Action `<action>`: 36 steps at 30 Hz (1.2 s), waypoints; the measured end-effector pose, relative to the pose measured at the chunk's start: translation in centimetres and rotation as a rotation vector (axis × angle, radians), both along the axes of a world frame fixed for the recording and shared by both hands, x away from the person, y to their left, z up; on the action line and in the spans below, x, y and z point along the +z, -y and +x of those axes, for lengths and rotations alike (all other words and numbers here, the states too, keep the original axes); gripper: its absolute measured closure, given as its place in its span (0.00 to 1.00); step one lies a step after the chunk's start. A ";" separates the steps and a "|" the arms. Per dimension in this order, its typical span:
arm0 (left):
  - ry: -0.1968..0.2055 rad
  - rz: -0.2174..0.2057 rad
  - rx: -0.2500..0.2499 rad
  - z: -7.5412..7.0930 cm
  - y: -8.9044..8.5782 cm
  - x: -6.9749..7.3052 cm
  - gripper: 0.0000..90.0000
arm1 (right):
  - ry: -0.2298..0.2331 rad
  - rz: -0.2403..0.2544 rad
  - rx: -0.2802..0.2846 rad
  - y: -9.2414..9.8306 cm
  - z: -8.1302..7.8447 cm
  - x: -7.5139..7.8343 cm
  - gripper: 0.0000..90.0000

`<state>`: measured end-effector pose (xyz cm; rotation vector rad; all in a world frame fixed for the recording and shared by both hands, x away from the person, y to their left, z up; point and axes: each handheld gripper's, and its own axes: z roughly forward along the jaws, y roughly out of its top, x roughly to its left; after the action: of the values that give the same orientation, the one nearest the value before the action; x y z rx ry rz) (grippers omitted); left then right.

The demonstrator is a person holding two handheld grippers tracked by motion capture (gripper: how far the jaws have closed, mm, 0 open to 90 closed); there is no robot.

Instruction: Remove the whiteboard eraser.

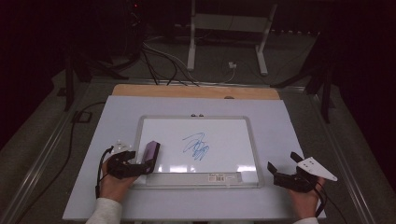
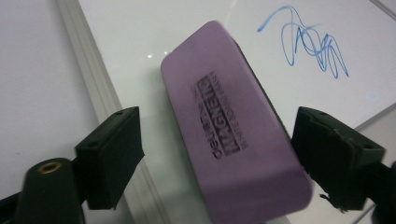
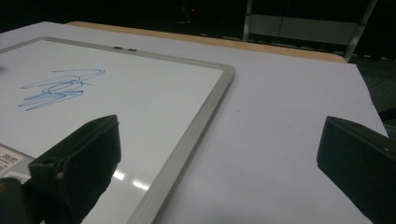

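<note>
Resting on the left part of a whiteboard (image 1: 243, 126), close to its left frame edge, is a purple eraser (image 1: 151, 154), a rounded block with dark lettering stamped on its top. The whiteboard lies flat on a pale counter (image 1: 289, 140) and carries a blue scribble (image 1: 197, 145) near its middle. A small label strip (image 1: 223, 177) sits on its near frame edge.

The left tool (image 1: 148, 164), held in the person's left hand (image 1: 111, 183), reaches in from the near left corner of the board. In the left gripper view the eraser (image 2: 233, 135) lies lengthwise between the two black jaws of the left tool (image 2: 217, 158). The right jaw stands right at the eraser's edge, and whether it touches I cannot tell. The left jaw stands clearly apart from it, with white board (image 2: 135, 42) showing in the gap. The tool is therefore released, not yet clamped on the eraser.

The right tool (image 1: 282, 163), held in the person's right hand (image 1: 304, 198), sits over the counter just beside the board's near right corner, well apart from the eraser. In the right gripper view its jaws (image 3: 217, 163) stand wide, released, with nothing between them; below lie the board's right frame edge (image 3: 196, 135) and bare counter (image 3: 280, 116).

Beyond the counter, cables (image 1: 163, 65) trail across a dim floor.
</note>
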<state>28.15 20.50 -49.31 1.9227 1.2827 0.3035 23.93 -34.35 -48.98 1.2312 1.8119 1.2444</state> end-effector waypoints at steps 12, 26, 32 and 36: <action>-0.036 0.053 -0.015 0.0 0.1 -0.9 0.44 | 0.000 -0.002 0.003 -0.1 0.0 0.0 0.00; 0.026 0.046 -0.026 -0.2 0.1 0.3 0.46 | -0.001 -0.001 0.002 0.0 0.0 0.0 0.00; 0.046 0.037 -0.015 -0.1 0.1 0.8 0.46 | 0.000 -0.001 0.002 0.0 0.0 0.0 0.00; 0.056 0.040 -0.014 0.0 0.2 1.0 0.46 | 0.000 -0.001 0.002 0.0 0.0 0.0 0.00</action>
<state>28.20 20.26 -48.27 1.9421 1.2351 0.3756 23.95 -34.32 -49.01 1.2290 1.8135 1.2443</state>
